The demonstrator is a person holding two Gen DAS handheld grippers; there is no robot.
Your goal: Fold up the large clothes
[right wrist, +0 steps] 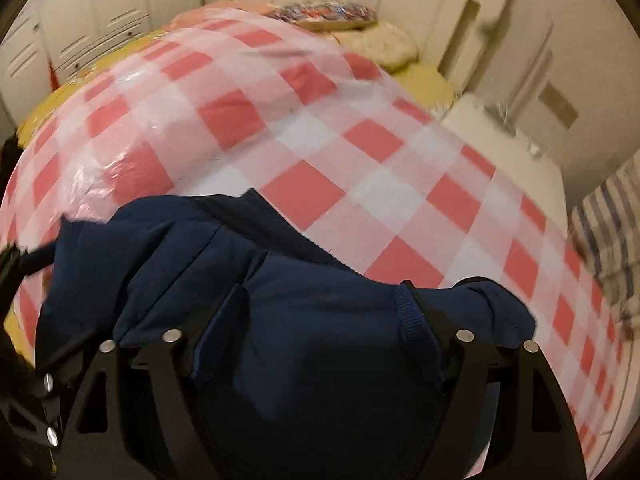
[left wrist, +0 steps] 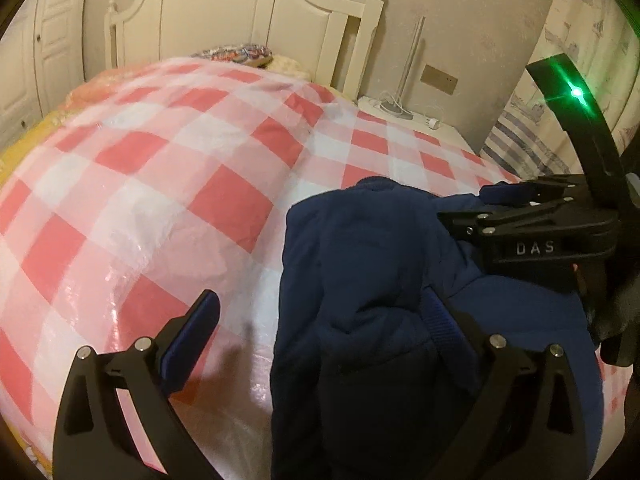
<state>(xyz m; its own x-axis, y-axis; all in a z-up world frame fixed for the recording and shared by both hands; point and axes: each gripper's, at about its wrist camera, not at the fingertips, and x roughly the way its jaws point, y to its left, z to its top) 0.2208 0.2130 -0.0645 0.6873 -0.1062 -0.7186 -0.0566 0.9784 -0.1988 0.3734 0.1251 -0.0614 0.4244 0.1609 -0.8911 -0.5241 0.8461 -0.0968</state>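
A: Navy padded fabric jacket (left wrist: 360, 320), bunched, lies on the pink-and-white checked plastic sheet (left wrist: 160, 168), at 5 o'clock in the left view.
B: Left gripper (left wrist: 320, 320) released, jaws wide. Right gripper (right wrist: 320, 308) straddles a fold; its fingertips are buried, grasp unclear. Right view blurred.

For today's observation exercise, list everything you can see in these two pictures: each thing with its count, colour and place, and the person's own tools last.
jacket: one, navy blue, bunched on the near part of the bed cover.
bed cover: one, pink and white check, glossy, spread over the bed.
headboard: one, cream, at the far end of the bed.
pillows: at least two, one patterned, one pale, by the headboard.
bedside table: one, white, right of the bed, with a lamp base and cables.
wardrobe doors: several, cream, on the far left.
left claw: one, black with blue pads, open; one pad over the cover, the other on the jacket.
right claw: one, black, jacket bunched between its fingers.
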